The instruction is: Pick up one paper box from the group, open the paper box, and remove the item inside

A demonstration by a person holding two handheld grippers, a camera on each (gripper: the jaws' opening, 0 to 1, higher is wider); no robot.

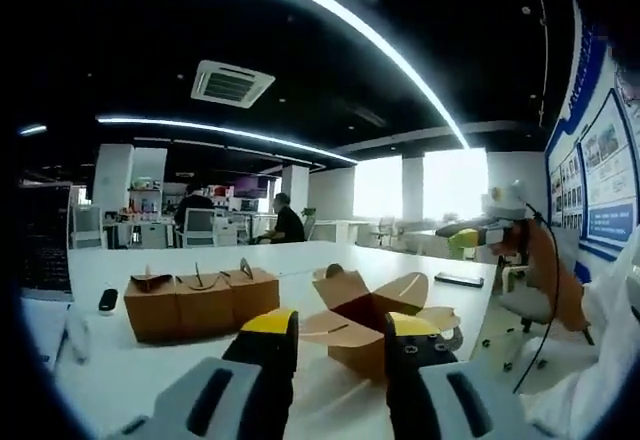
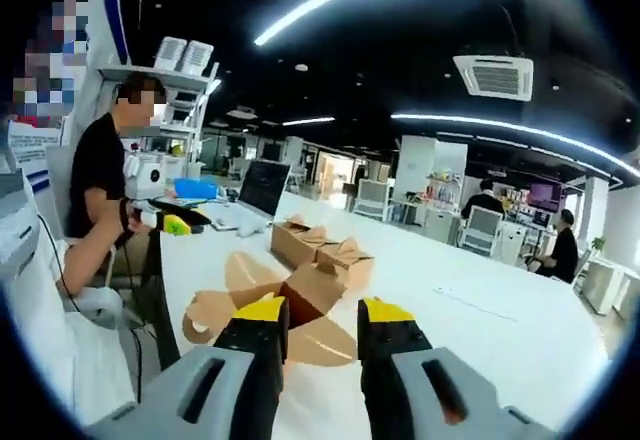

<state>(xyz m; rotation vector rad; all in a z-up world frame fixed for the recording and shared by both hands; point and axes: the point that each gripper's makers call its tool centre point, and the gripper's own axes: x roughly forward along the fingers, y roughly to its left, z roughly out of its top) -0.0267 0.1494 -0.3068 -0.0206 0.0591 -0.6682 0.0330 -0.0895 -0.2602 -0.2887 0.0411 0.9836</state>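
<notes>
both tongs, left (image 1: 340, 332) and right (image 2: 316, 318), spread and holding nothing, hover near an opened box (image 1: 368, 318) on the white table (image 1: 300, 260), closed boxes (image 1: 200, 300) to its left.

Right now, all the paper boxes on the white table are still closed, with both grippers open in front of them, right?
Not all: in the left gripper view one paper box has its flaps spread open, while three closed boxes stand together beside it on the white table.

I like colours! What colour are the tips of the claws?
Yellow tips on black claws, clearest in the right gripper view.
</notes>
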